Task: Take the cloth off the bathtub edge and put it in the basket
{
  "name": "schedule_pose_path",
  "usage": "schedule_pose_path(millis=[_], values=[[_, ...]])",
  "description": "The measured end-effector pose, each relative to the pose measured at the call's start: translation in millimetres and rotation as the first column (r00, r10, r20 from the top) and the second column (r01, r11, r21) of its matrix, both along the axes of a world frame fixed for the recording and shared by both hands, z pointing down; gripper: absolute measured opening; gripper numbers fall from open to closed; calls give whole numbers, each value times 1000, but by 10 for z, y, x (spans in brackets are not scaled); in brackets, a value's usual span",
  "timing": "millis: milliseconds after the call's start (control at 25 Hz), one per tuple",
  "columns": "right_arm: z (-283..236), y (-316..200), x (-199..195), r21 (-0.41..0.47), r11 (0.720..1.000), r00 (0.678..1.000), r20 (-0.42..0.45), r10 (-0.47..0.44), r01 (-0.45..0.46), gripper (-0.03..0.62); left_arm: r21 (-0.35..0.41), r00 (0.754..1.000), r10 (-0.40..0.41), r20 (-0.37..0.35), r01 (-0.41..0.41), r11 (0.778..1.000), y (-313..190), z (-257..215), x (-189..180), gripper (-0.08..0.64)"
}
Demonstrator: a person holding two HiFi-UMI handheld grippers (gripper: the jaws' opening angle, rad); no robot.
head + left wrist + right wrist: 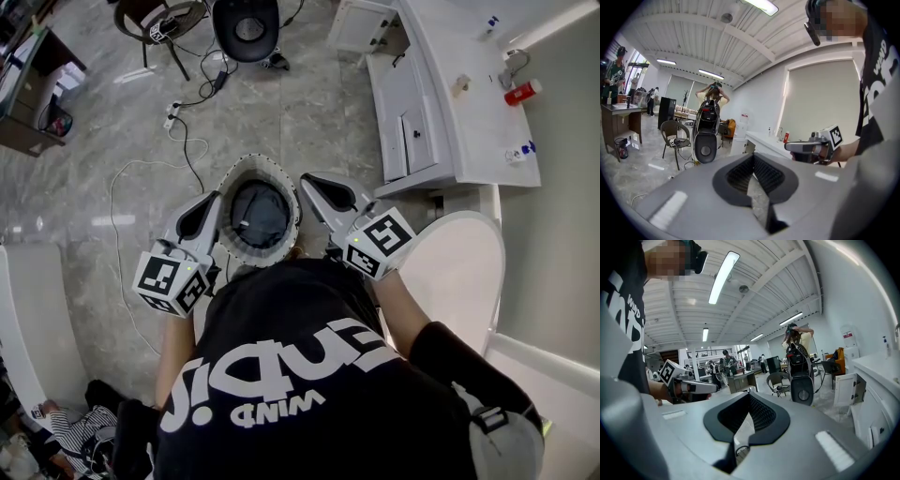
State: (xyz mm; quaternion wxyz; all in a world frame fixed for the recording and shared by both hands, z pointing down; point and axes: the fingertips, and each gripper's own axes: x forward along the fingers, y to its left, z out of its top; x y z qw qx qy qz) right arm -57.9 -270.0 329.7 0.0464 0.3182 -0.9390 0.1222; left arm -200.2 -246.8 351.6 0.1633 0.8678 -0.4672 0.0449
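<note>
Fingers (689,201) pressed together on the left gripper (210,204) and on the right gripper (315,184), nothing clamped in either. Flank the basket (258,161) at the centre of the head view, tips beside its rim on either side. Looks finished already: dark cloth (259,214) bunched inside the basket, between both tips and slightly below, about equally near each. No long axis readable in the crumpled heap. Nothing draped on the white bathtub edge (464,262) at lower right
</note>
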Motion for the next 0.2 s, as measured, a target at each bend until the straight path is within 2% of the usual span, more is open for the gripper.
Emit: schedule_pose_path(millis=[200], values=[[8, 6, -52, 1, 1000, 1000, 4, 0, 0, 9, -10, 1000, -10, 5, 10, 1000, 17, 50, -79, -3]])
